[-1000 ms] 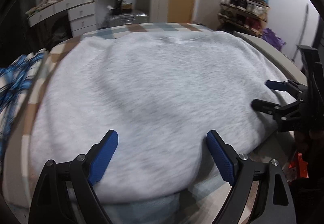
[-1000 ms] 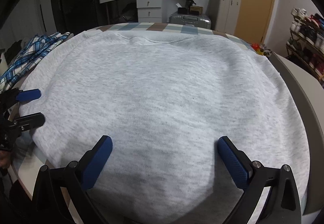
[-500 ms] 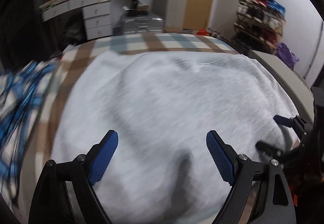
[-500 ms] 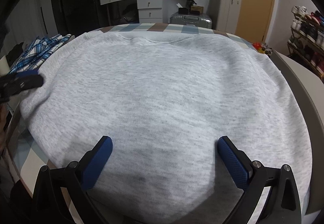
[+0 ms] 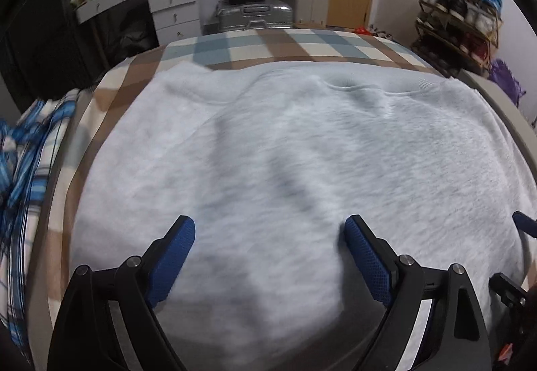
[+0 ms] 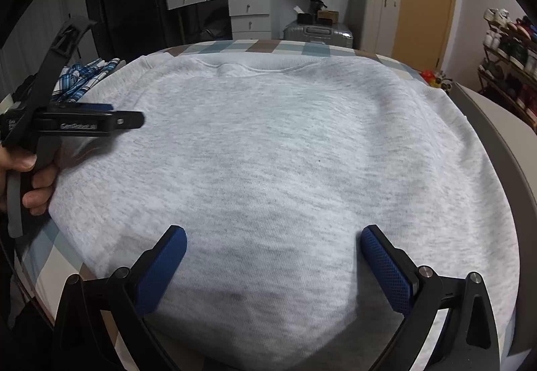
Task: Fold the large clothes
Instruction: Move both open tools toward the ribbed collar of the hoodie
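A large light grey sweatshirt (image 5: 302, 169) lies flat on a checked bedcover (image 5: 268, 45), its collar at the far side. My left gripper (image 5: 268, 236) hovers over the near left part of the sweatshirt, its jaws wide and still opening, with nothing pinched between the blue pads. In the right wrist view the left gripper (image 6: 127, 119) shows side-on at the left, held by a hand (image 6: 33, 183). My right gripper (image 6: 273, 247) stands open over the sweatshirt (image 6: 285, 153) near its front hem, gripping nothing. One blue fingertip (image 5: 523, 225) of the right gripper shows at the right edge of the left wrist view.
A blue plaid shirt (image 5: 20, 169) lies bunched at the bed's left edge. Behind the bed stand white drawers (image 6: 248, 15), a silver suitcase (image 5: 255, 12) and a tall white case (image 6: 372, 15). A shoe rack (image 5: 459, 22) fills the right wall.
My left gripper has swung left and further in over the sweatshirt, from its near-left edge up beside its left side. The right gripper and the sweatshirt have not moved.
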`<control>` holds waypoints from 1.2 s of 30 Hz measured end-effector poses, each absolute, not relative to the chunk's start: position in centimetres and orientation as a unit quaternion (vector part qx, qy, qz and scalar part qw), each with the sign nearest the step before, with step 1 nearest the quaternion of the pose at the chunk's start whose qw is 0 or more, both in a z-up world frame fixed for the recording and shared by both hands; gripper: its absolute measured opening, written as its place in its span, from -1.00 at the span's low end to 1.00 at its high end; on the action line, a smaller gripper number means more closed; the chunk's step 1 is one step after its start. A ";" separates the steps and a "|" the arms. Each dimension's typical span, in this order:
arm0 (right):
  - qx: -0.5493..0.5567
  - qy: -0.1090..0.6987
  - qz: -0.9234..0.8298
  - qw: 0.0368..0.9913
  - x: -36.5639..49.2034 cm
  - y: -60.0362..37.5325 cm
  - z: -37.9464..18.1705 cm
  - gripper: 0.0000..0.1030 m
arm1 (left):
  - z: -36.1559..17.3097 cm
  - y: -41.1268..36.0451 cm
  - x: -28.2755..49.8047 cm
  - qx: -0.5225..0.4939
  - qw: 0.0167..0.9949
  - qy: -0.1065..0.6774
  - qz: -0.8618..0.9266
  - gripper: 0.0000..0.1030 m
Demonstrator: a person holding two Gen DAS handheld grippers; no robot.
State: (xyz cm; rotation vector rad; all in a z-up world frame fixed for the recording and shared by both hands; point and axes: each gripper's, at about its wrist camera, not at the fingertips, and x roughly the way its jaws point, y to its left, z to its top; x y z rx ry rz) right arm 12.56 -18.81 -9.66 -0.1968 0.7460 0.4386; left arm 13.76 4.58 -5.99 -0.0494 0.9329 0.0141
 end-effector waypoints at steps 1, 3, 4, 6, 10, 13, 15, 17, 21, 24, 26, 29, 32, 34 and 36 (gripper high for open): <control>-0.095 0.361 0.212 0.903 12.6 -18.8 -9.7 1.00 | -5.8 4.8 13.4 -0.028 0.892 0.451 0.010 0.72; -0.096 0.361 0.212 0.903 12.5 -18.8 -9.7 1.00 | -5.0 4.4 12.8 -0.033 0.892 0.450 0.016 0.72; -0.096 0.361 0.212 0.903 12.5 -18.8 -9.7 1.00 | -4.5 4.0 12.5 -0.038 0.896 0.443 0.002 0.71; -0.096 0.361 0.212 0.903 12.6 -18.8 -9.7 1.00 | -3.8 2.4 12.7 -0.040 0.900 0.433 -0.033 0.71; -0.097 0.361 0.211 0.903 12.7 -18.7 -9.7 1.00 | -2.9 -1.8 16.6 0.009 0.902 0.426 -0.075 0.71; -0.097 0.362 0.212 0.903 12.8 -18.7 -9.7 1.00 | -3.0 -4.2 19.8 0.025 0.888 0.447 -0.105 0.71; -0.095 0.362 0.215 0.902 12.9 -18.9 -9.6 1.00 | -4.4 -5.9 21.0 0.067 0.886 0.448 -0.100 0.72; -0.100 0.362 0.222 0.900 12.9 -19.1 -9.5 1.00 | -6.4 -5.1 21.5 0.052 0.878 0.465 -0.101 0.76; -0.124 0.377 0.215 0.892 14.0 -20.2 -8.6 1.00 | -6.1 -3.2 21.1 0.014 0.884 0.452 -0.122 0.75; -0.141 0.375 0.153 0.903 16.5 -21.4 -7.0 1.00 | -6.2 -4.4 20.9 0.051 0.883 0.454 -0.106 0.77; -0.129 0.379 0.125 0.908 18.7 -22.1 -6.4 1.00 | -6.1 -4.6 21.2 0.053 0.883 0.454 -0.103 0.77; -0.085 0.392 0.107 0.910 22.2 -21.9 -5.5 1.00 | -5.9 -4.6 21.2 0.054 0.884 0.454 -0.102 0.77; -0.122 0.393 0.126 0.903 24.9 -18.6 -6.0 1.00 | -5.9 -4.7 21.2 0.057 0.884 0.453 -0.100 0.77; -0.150 0.384 0.117 0.904 26.1 -17.3 -7.0 1.00 | -5.9 -4.6 21.0 0.057 0.884 0.454 -0.100 0.77; -0.124 0.392 0.136 0.901 26.9 -18.2 -7.5 1.00 | -5.9 -4.7 21.0 0.058 0.883 0.454 -0.100 0.77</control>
